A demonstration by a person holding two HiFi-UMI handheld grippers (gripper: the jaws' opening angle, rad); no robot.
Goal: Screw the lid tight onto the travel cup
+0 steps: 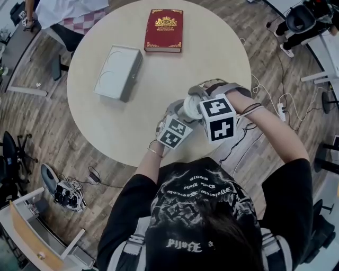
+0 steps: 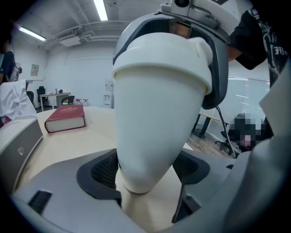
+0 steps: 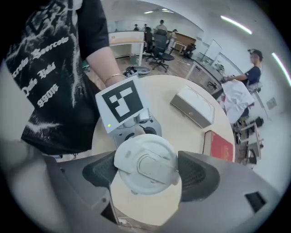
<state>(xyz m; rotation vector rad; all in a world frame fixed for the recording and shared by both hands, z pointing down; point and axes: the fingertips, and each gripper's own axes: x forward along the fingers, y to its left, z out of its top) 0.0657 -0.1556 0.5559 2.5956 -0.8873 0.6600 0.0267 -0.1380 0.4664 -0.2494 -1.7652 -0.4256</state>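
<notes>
Right gripper view: the right gripper (image 3: 146, 175) clamps the lid (image 3: 152, 164), seated on the travel cup (image 2: 157, 113) that the left gripper (image 2: 148, 172) pinches; tightening likely remains.

Head view: my two marker cubes (image 1: 220, 117) cover most of the travel cup (image 1: 189, 108), and only a pale sliver shows between them. Where my jaws meet it is not visible there.
Right gripper view: the lid (image 3: 146, 164) hides the cup body beneath it.
Left gripper view: the cup blocks much of the table (image 2: 68, 141) behind.
Red book (image 1: 164, 30): cover print too small to read.
Person (image 1: 69, 10) at far side: cut off by the top edge.
</notes>
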